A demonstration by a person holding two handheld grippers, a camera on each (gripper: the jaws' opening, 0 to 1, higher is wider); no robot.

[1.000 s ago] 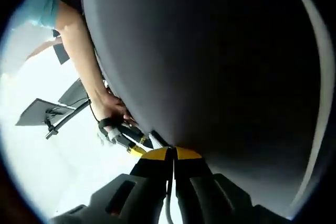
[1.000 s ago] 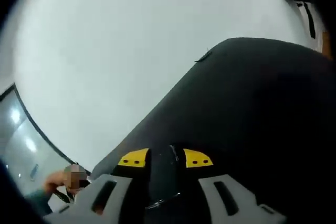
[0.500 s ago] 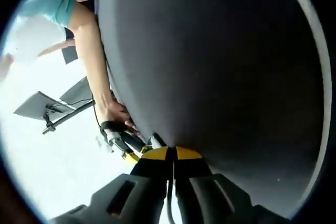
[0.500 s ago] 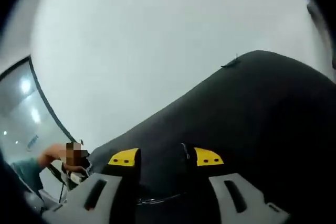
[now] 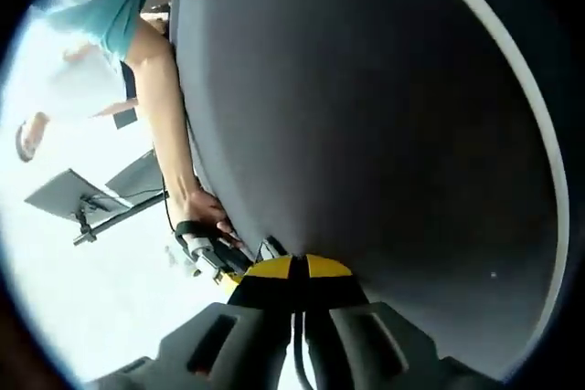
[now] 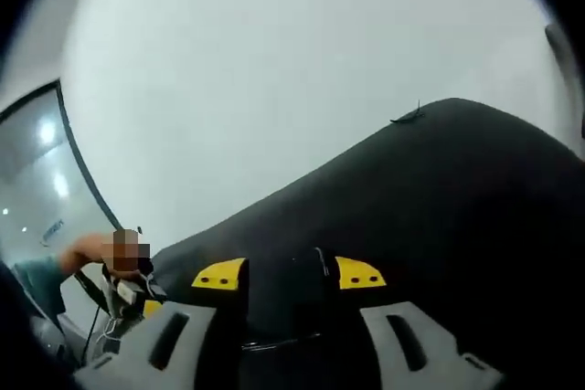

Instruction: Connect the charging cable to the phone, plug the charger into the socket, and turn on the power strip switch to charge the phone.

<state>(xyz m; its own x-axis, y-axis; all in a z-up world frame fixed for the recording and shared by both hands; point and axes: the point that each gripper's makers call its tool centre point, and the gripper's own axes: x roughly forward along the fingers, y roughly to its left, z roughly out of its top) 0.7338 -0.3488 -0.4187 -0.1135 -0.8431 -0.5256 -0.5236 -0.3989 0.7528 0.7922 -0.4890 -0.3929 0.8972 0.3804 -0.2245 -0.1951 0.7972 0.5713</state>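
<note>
Fingers of the left gripper (image 5: 300, 273) sit pressed together at the bottom centre of the left gripper view, their yellow tips meeting with only a dark seam between them. A thin pale line, which looks like the charging cable (image 5: 294, 374), runs down in the gap at the bottom edge, so I judge them clamped on it, though the strand is too slim to be sure. Just left of them the right gripper (image 5: 216, 253) comes in, carried by the person's hand (image 5: 203, 207), whose forearm climbs toward the upper left.

In the right gripper view, the fingers (image 6: 219, 275) stand apart at the bottom centre, and a dark flat object fills the space between them, most likely the phone (image 6: 302, 308); whether the pads actually press it cannot be told. Beyond both pairs a broad dark worktop (image 5: 384, 116) fills the right side of each view, against a pale background.

The step in hand looks like joining cable to phone. Next, the plug end must be lined up with the phone's port, which is not visible; neither socket nor power strip can be made out.
</note>
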